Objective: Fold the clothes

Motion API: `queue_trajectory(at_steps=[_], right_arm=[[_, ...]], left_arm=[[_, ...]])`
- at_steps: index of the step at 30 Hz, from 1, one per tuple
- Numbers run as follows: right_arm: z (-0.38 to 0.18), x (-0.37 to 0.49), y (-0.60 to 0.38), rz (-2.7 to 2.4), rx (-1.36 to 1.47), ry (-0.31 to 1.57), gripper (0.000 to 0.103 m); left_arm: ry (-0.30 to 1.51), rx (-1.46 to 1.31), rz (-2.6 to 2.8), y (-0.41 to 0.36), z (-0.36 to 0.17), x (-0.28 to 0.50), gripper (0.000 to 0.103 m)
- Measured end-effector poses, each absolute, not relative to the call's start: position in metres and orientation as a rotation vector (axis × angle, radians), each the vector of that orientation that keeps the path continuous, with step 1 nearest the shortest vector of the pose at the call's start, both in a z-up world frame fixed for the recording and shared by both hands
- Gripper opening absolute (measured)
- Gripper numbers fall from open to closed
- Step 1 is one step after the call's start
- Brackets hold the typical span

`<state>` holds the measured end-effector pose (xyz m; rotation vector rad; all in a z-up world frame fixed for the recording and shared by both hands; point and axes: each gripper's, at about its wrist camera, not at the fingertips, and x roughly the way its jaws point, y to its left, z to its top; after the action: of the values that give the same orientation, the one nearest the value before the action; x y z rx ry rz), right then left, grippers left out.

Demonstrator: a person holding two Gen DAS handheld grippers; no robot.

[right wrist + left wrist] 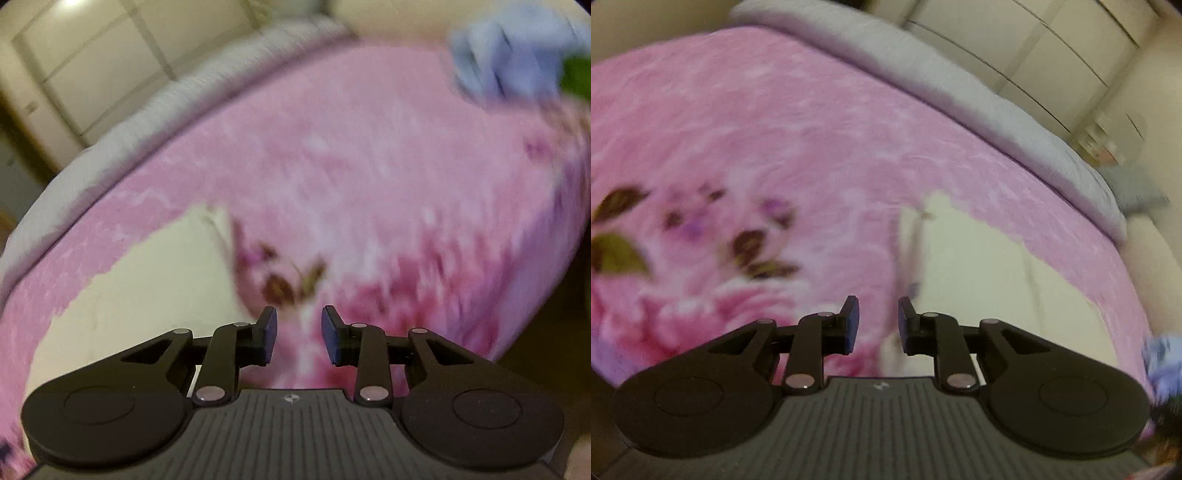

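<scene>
A cream garment (pixel 982 280) lies flat on a pink floral blanket (pixel 775 129); in the right wrist view the garment (pixel 147 288) is at the lower left. My left gripper (pixel 878 325) is open and empty, hovering just above the garment's left edge. My right gripper (pixel 299 338) is open and empty, above the blanket (pixel 369 166) just right of the garment. A blue garment (pixel 506 59) lies bunched at the blanket's far right, and it also shows in the left wrist view (pixel 1161 365). Both views are motion-blurred.
A grey bed edge (pixel 960 85) borders the blanket on the far side. Cream wardrobe doors (pixel 1052 55) stand behind it, also in the right wrist view (pixel 81 62). A green object (pixel 578 77) sits beside the blue garment.
</scene>
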<state>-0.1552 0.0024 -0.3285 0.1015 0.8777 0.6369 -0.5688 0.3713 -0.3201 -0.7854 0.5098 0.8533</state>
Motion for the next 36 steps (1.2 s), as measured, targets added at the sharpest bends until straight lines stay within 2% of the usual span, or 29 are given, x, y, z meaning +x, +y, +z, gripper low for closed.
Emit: queue_trajectory(at_steps=[4, 9, 10, 12, 13, 14, 15, 20, 24, 25, 28, 36], right_arm=[[-0.324, -0.187, 0.055, 0.803, -0.076, 0.808, 0.034], [-0.341, -0.208, 0.118, 0.974, -0.216, 0.772, 0.033], [-0.349, -0.205, 0.126, 0.967, -0.254, 0.793, 0.033], [-0.362, -0.195, 0.134, 0.913, -0.315, 0.828, 0.019], [-0.362, -0.188, 0.131, 0.891, -0.299, 0.836, 0.018], [-0.357, -0.181, 0.130, 0.874, -0.267, 0.844, 0.019], [-0.352, -0.176, 0.133, 0.875, -0.249, 0.840, 0.026], [-0.339, -0.180, 0.190, 1.141, -0.241, 0.822, 0.026], [-0.363, -0.173, 0.239, 1.223, -0.314, 0.871, 0.025], [-0.370, -0.168, 0.244, 1.202, -0.352, 0.864, 0.024], [-0.384, -0.151, 0.241, 1.158, -0.400, 0.835, 0.017], [-0.378, -0.095, 0.186, 1.079, -0.176, 0.869, 0.016]], left_arm=[[0.656, -0.636, 0.739, 0.356, -0.324, -0.502, 0.024], [0.732, -0.544, 0.657, 0.347, -0.342, -0.459, 0.025], [0.751, -0.533, 0.671, 0.352, -0.346, -0.457, 0.023], [0.768, -0.538, 0.688, 0.362, -0.350, -0.459, 0.011], [0.754, -0.565, 0.684, 0.367, -0.347, -0.463, 0.011], [0.741, -0.572, 0.672, 0.370, -0.340, -0.464, 0.012], [0.743, -0.554, 0.650, 0.374, -0.336, -0.455, 0.013], [0.704, -0.533, 0.390, 0.371, -0.329, -0.374, 0.013], [0.779, -0.498, 0.298, 0.372, -0.357, -0.318, 0.014], [0.781, -0.497, 0.305, 0.377, -0.362, -0.319, 0.015], [0.781, -0.497, 0.329, 0.392, -0.376, -0.325, 0.003], [0.707, -0.582, 0.564, 0.448, -0.370, -0.408, 0.003]])
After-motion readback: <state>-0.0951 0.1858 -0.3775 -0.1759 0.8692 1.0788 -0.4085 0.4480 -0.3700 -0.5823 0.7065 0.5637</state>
